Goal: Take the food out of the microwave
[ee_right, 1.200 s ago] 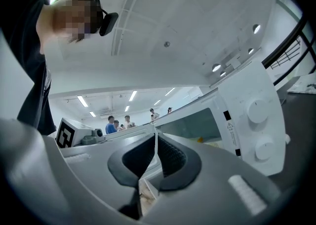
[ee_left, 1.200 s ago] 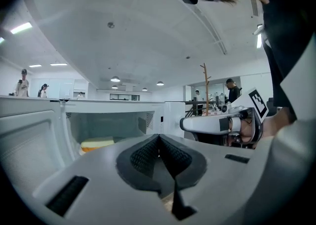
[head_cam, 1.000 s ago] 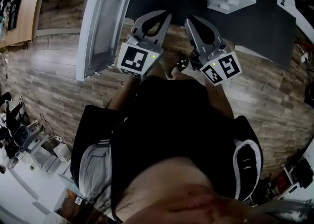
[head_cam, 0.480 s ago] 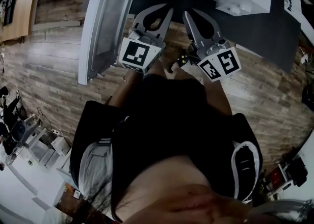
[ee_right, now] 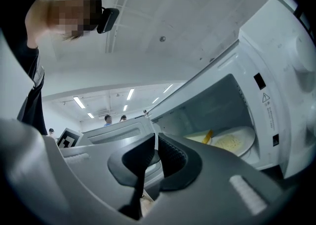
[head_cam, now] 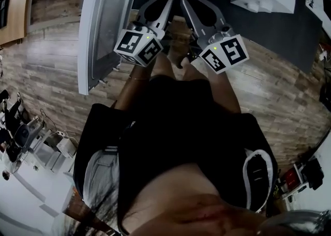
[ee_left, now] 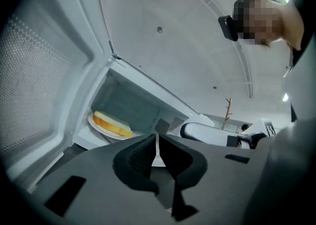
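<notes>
Food (ee_left: 112, 123) waits inside the open microwave (ee_right: 286, 71), straight ahead of my two closed, empty grippers.

My left gripper (ee_left: 157, 142) has its jaws together on nothing. Ahead and to its left a yellow-and-white slab lies on a white plate (ee_left: 101, 130), whose near edge my jaws cut off. The door (head_cam: 106, 23) stands swung open on that gripper's left. My right gripper (ee_right: 155, 142) is likewise closed with nothing between its jaws. Ahead and to its right sits a second plate (ee_right: 249, 137) of pale yellow food. A warning-triangle label (ee_right: 266, 97) is on the front frame there, its print too small to read. The head view cuts the cavity off at its top edge.
</notes>
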Tool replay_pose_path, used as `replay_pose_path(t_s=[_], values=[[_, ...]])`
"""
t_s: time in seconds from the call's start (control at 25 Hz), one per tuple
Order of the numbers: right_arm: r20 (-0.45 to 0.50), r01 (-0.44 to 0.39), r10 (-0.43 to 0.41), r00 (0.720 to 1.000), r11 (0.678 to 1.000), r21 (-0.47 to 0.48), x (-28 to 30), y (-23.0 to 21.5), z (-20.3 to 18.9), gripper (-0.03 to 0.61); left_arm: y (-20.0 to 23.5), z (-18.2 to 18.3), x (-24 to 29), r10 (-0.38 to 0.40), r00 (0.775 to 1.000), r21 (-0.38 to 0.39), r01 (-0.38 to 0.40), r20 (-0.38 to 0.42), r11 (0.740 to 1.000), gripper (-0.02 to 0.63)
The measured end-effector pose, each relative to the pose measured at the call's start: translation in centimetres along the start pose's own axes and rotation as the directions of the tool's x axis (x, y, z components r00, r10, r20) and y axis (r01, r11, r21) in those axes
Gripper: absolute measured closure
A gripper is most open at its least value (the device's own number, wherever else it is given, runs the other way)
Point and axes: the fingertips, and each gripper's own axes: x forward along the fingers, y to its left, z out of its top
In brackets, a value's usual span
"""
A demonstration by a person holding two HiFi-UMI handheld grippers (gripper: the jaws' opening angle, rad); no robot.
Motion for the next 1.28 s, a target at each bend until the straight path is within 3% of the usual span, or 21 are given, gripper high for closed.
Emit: replay_pose_path(t_s=[0.36, 0.48, 0.76, 0.88, 1.04, 1.28], values=[[-0.058, 0.039, -0.040, 0.998, 0.999, -0.014, 1.4, -1.4, -2.0, 0.572, 4.0, -1.7, 1.4, 0.059, 0.998, -0.190, -0.057, 0.007, 0.980, 0.603], [-0.071, 0.050, -0.051, 0.996, 0.999, -0.012, 1.3, -2.0, -2.4, 0.568, 5.4, -2.1, 2.0, 0.074, 0.997, -0.271, -0.069, 0.008, 0.960, 0.532], [-0.084, 0.083, -0.081, 0.993, 0.996, 0.021, 0.4, -2.7, -2.6, 0.566, 8.0, -2.2, 2.4, 0.101, 0.995, -0.376, -0.086, 0.019, 0.923, 0.498], [-0.068, 0.093, -0.091, 0.994, 0.995, 0.028, 0.1, -2.9, -2.3, 0.558, 8.6, -2.4, 2.8, 0.098, 0.995, -0.448, -0.075, 0.029, 0.891, 0.476], [-0.068, 0.108, -0.104, 0.992, 0.993, 0.055, -0.4, -3.2, -2.7, 0.554, 8.6, -2.3, 3.6, 0.077, 0.995, -0.579, -0.026, 0.064, 0.815, 0.472], [-0.064, 0.132, -0.128, 0.990, 0.988, 0.075, -1.2, -3.6, -3.1, 0.546, 9.8, -1.9, 4.0, 0.114, 0.989, -0.644, -0.029, 0.091, 0.764, 0.465]])
